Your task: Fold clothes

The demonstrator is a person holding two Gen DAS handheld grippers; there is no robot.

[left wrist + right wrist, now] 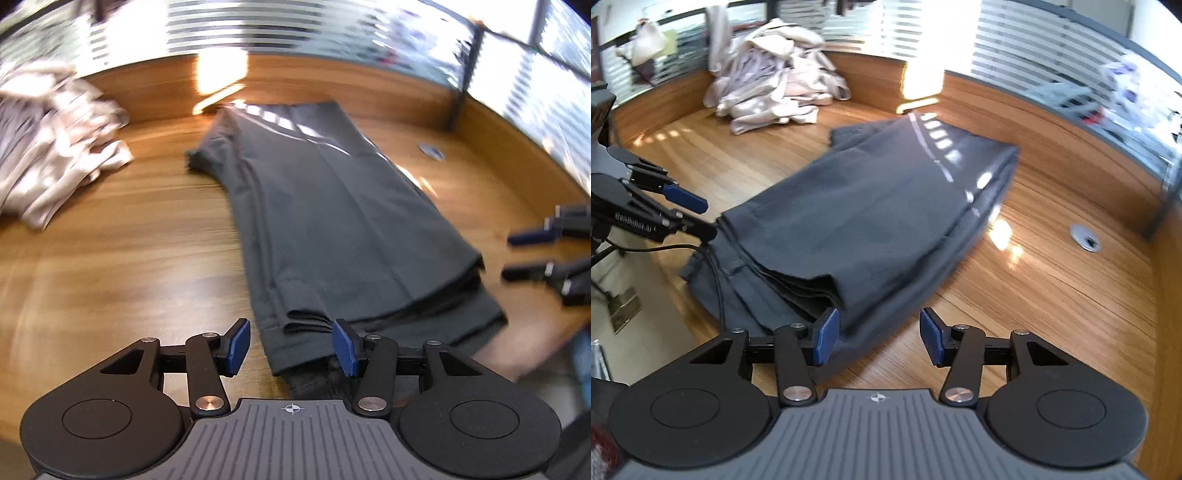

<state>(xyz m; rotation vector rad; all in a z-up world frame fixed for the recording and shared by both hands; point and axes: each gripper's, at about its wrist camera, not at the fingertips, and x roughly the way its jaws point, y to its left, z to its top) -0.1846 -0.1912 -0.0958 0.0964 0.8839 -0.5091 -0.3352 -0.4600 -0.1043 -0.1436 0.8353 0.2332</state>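
Blue pads of the left gripper (290, 347) stand moderately apart over the near-left hem of the dark grey garment (332, 206); nothing pinched, cloth lies beneath and between, no pad visibly pressing. Right gripper (879, 341), same middling gap, hovers at the near-right corner of the stacked layers, left pad just beside the fold, right pad over bare wooden table (1052, 295).

Garment lies as a long narrow strip running near to far across mid-table, sides seemingly already folded in, several layers showing at the near end. Judged step: between folds, lengthwise narrowing done. Next move likely calls for both grippers to close on the near-end corners and carry them toward the far end.

Near hem sits close to the table's near edge, some cloth maybe overhanging. Pale clothes pile (775, 85) far left, well apart. Cable grommet (1085, 238) right, clear of the garment. Raised wooden rim bounds the far side; open wood both flanks.
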